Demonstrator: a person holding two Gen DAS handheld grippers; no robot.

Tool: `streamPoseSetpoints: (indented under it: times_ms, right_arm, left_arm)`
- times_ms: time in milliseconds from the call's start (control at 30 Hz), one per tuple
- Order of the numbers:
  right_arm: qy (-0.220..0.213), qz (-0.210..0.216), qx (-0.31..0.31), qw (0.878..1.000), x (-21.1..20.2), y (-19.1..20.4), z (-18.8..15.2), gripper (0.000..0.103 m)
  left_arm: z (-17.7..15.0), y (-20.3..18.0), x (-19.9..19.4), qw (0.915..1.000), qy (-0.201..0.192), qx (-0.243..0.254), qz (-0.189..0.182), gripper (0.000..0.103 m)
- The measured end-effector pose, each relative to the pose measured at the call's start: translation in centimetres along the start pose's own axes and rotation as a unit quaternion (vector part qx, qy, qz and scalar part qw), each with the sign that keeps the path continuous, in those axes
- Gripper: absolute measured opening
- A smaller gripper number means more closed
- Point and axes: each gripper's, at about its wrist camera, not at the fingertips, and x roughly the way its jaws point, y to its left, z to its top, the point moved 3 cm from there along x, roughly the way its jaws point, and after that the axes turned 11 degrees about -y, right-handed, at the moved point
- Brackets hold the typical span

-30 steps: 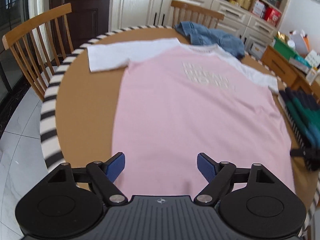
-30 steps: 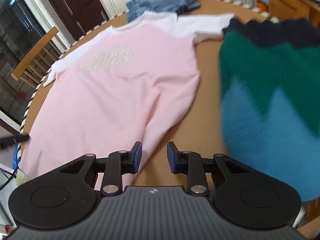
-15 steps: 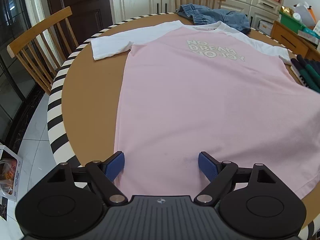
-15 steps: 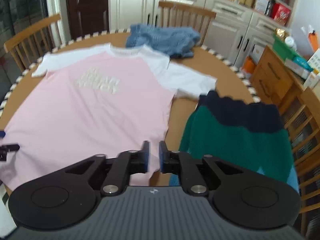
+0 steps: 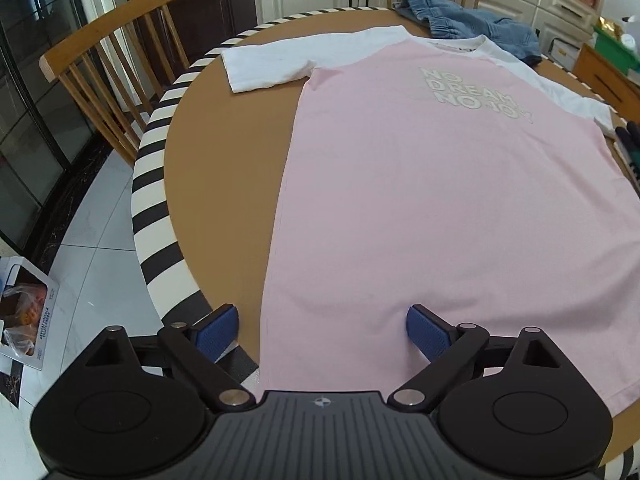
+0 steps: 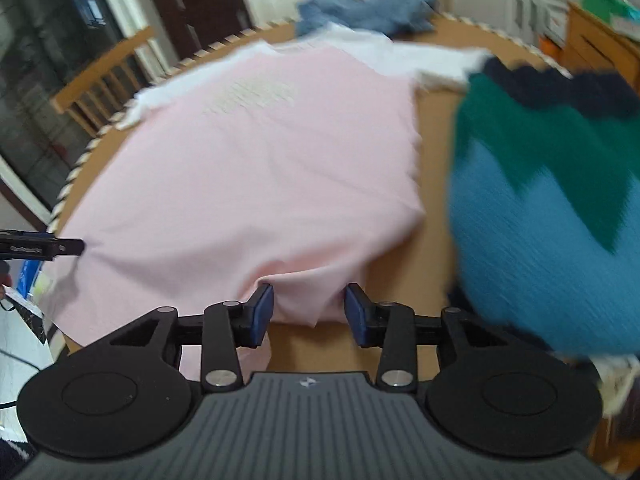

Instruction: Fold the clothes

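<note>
The left gripper [image 5: 322,330] is spread wide over the near left hem corner of the pink shirt [image 5: 432,200], gripping nothing. The right gripper [image 6: 309,312] is partly spread, a raised fold of hem between its pads — contact unclear through blur. The shirt lies flat on the round table [image 5: 224,184], jeans [image 5: 472,28] beyond, a sweater [image 6: 552,200] just beside.

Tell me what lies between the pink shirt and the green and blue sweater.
Only a bare strip of brown table separates the pink shirt from the sweater, seen in the right wrist view.
</note>
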Motion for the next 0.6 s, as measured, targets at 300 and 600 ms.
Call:
streamPoseSetpoints:
  times_ms: [300, 600]
  right_arm:
    - [-0.009, 0.064, -0.052, 0.997, -0.7, 3.9, 2.0, 0.063]
    - [-0.012, 0.061, 0.049, 0.997, 1.4, 1.4, 1.7, 0.054]
  left_arm:
    - [-0.2, -0.1, -0.1, 1.0, -0.002, -0.003, 0.004, 0.093]
    - [0.1, -0.7, -0.6, 0.9999, -0.01, 0.004, -0.004, 0.079]
